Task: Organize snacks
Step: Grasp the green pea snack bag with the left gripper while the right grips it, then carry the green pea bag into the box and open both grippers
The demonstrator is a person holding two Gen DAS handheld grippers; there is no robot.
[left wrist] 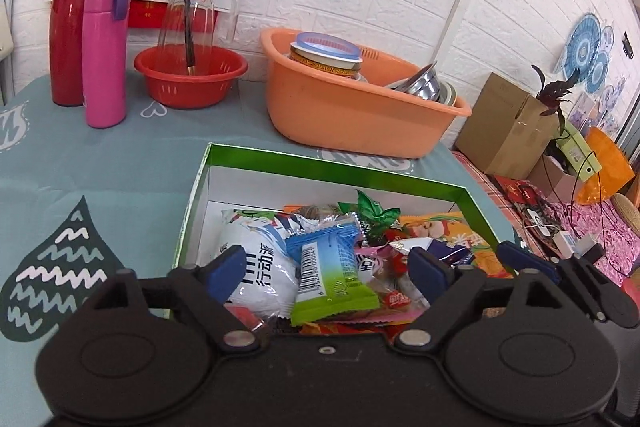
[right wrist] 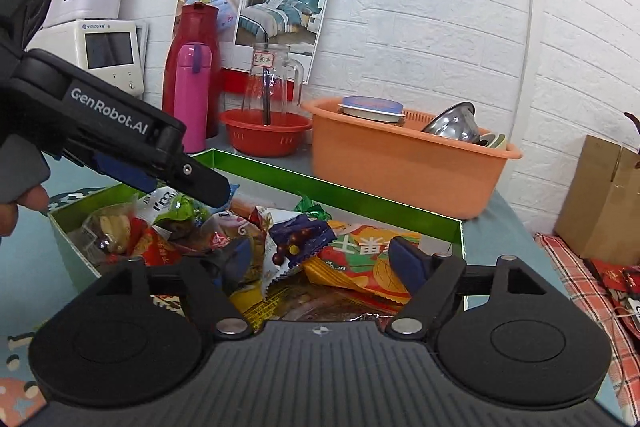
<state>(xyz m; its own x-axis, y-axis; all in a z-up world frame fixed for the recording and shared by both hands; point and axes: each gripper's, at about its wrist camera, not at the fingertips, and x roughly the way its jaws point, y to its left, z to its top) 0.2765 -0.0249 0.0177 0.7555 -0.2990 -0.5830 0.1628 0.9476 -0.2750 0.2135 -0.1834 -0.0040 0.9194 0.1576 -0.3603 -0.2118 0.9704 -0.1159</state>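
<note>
A green box [left wrist: 332,163] with white inner walls lies on the table, filled with several snack packets; it also shows in the right wrist view [right wrist: 360,203]. My left gripper [left wrist: 326,269] is open and hovers low over the box, above a blue-green packet [left wrist: 332,269] and a white packet [left wrist: 256,267]. My right gripper [right wrist: 326,261] is open over the box's near side, above a dark blue chocolate-ball packet [right wrist: 298,239] and an orange packet [right wrist: 360,261]. The left gripper's body [right wrist: 120,131] reaches in from the left in the right wrist view.
An orange basin [left wrist: 360,103] with a tin and metal bowls stands behind the box. A red colander [left wrist: 190,75] with a glass pitcher [left wrist: 192,11], a pink flask [left wrist: 105,51] and a red jug [left wrist: 76,7] stand at the back left. A cardboard box [left wrist: 508,127] sits right.
</note>
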